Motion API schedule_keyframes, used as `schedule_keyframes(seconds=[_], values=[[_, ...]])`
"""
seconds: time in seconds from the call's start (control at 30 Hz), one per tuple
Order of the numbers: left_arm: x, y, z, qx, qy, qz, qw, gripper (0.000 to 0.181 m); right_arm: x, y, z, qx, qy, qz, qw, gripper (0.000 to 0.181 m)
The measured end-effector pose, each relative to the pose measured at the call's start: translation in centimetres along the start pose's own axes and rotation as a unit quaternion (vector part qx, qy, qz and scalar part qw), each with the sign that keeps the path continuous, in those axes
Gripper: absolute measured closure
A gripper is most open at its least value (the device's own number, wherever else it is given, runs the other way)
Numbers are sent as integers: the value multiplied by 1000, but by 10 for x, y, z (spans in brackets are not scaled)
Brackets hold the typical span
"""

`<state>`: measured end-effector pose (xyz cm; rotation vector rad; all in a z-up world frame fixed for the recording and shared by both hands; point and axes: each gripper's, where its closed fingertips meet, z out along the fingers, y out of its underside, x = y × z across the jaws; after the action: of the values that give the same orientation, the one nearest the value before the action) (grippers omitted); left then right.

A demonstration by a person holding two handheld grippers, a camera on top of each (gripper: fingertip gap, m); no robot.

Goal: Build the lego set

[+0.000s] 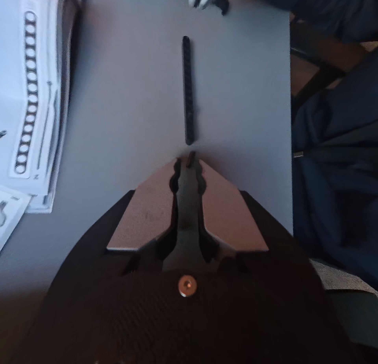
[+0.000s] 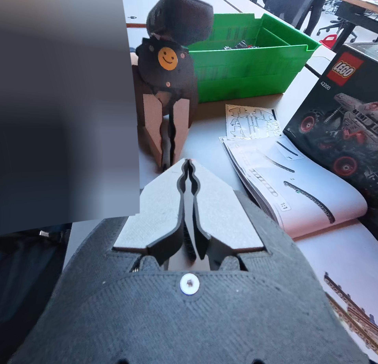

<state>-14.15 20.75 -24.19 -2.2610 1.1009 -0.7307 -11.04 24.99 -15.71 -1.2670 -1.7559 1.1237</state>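
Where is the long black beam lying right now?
In the left wrist view, the long black beam lies flat on the grey table, just ahead of the left gripper, right of the instruction booklet.

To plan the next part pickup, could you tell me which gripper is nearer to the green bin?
Left. The left gripper, pinching a small black piece, stands just before the green bin; the right gripper sits farther back.
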Motion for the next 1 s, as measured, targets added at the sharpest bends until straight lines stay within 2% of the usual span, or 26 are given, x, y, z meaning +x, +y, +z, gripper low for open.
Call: schedule_keyframes(seconds=[0.03,0.1,0.27,0.4,0.47,0.63,0.83,1.0], values=[[2,-1,1,1,5,0,1000,170,-1,1,1,-2,-4,1,1000,181],[1,0,2,-1,5,1,1000,179,-4,2,2,-7,-9,0,1000,181],[-4,-5,1,6,-20,14,1000,179,-14,10,10,-26,-36,5,999,181],[10,-48,-25,142,20,12,990,180,-22,13,18,-34,-48,-9,998,181],[16,-59,-34,180,39,8,983,179,-30,11,20,-26,-65,-20,997,181],[27,-62,-33,188,67,10,980,179,-33,1,21,-1,-69,-16,997,181],[29,-64,-29,188,64,18,980,179,-36,-2,18,9,-78,-23,997,174],[32,-68,-34,207,71,19,976,179,-38,-2,20,8,-71,-46,996,180]])
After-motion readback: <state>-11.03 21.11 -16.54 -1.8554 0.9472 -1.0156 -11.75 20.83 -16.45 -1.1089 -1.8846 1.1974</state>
